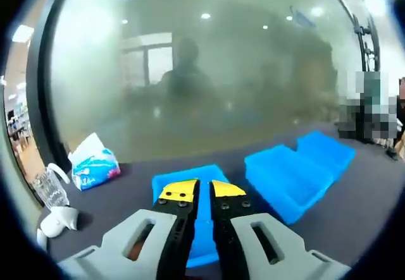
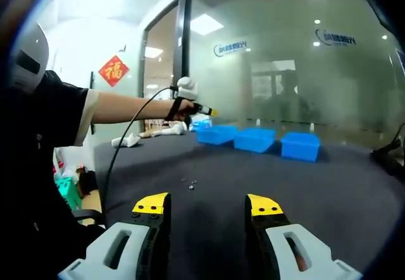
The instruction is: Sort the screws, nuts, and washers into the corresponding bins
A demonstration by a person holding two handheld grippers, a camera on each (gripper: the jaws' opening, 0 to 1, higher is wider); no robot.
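- Frosted glass wall [image 1: 190,71] runs behind the far edge of the dark surface [image 2: 329,191].
- Surface carries all the work; most of it lies bare between the person and the bins.
- Three blue bins [image 2: 256,139] stand in a row near the glass, just beside one another, presumably one per part type.
- Left tongs [image 1: 203,189] reach out over the nearest bin [image 1: 209,223], tips nearly together with a thin gap; I cannot tell whether a part is pinched there. Judged: a drop-off position.
- Right tongs [image 2: 207,205] held low over the surface, jaws well apart, nothing between them, aimed toward the loose hardware, likely readied for a pick.
- Tissue pack [image 1: 93,161] and clear cup [image 1: 50,188] sit off to the side, clear of the work.
- Small heap of hardware [image 2: 188,182] lies mid-surface, well apart from the bins; pieces too small to tell apart.
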